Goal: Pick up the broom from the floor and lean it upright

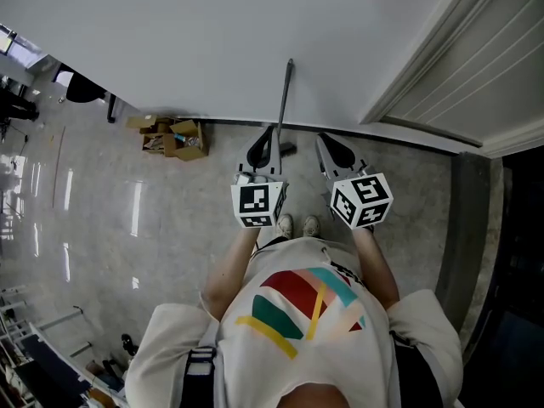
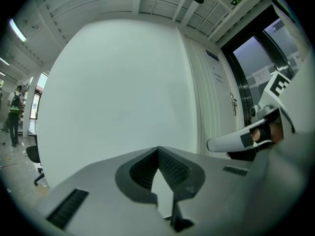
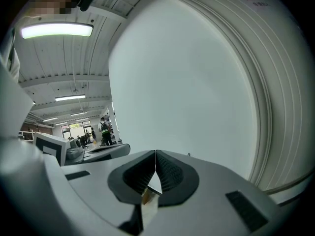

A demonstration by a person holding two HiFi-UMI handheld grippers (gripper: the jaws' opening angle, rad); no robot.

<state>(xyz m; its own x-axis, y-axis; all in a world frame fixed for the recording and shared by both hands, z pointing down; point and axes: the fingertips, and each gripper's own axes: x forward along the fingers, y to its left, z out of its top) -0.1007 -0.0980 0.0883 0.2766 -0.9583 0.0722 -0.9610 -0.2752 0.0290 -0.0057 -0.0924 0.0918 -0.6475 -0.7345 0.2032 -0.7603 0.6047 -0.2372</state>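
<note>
In the head view the broom (image 1: 286,94) stands upright with its thin grey handle leaning on the white wall; its dark foot rests on the floor at the wall's base. My left gripper (image 1: 265,139) is just in front of the handle's lower part, apart from it, jaws shut with nothing between them. My right gripper (image 1: 328,148) is held beside it to the right, also shut and empty. In the left gripper view the gripper (image 2: 158,152) faces bare wall, with no broom in sight. The right gripper view shows that gripper (image 3: 155,154) with its pads together.
Small cardboard boxes (image 1: 175,138) lie at the wall's foot to the left. A panelled door (image 1: 481,58) fills the right side, with a dark strip of floor beyond. A black chair (image 1: 82,88) stands far left. A person (image 2: 15,113) stands far off.
</note>
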